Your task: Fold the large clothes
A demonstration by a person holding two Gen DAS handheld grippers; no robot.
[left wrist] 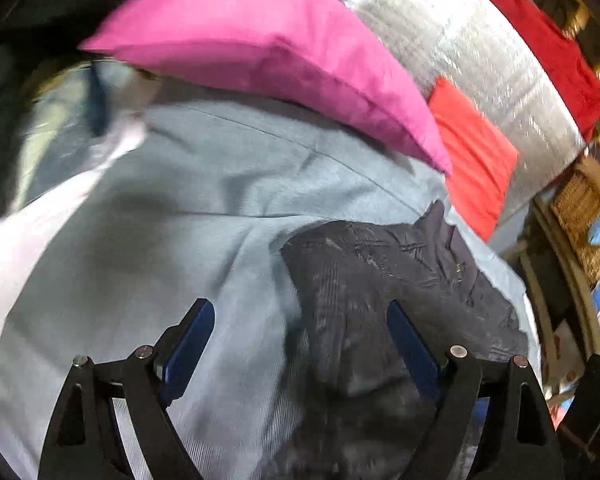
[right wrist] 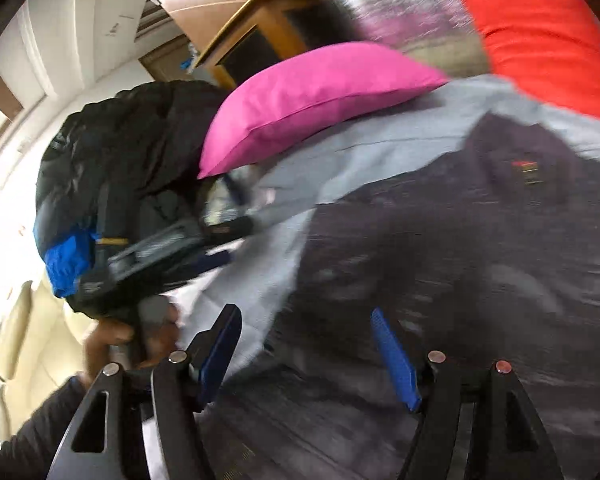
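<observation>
A dark grey garment (left wrist: 380,280) lies spread on the pale blue bed sheet (left wrist: 160,220); in the right wrist view the garment (right wrist: 460,240) fills the right half and shows a small red and yellow label (right wrist: 526,172). My left gripper (left wrist: 300,320) hovers open over the garment's left edge, its blue pads wide apart and pressing on nothing. My right gripper (right wrist: 306,336) also stands open above the cloth, with nothing pinched. Both views are blurred by motion.
A pink pillow (left wrist: 260,40) and a red pillow (left wrist: 472,156) rest against a silver headboard (left wrist: 460,40). A black and blue jacket (right wrist: 120,180) is heaped at the bed's left. A hand (right wrist: 116,336) in a dark sleeve grips a handle. Wooden shelves (right wrist: 252,40) stand behind.
</observation>
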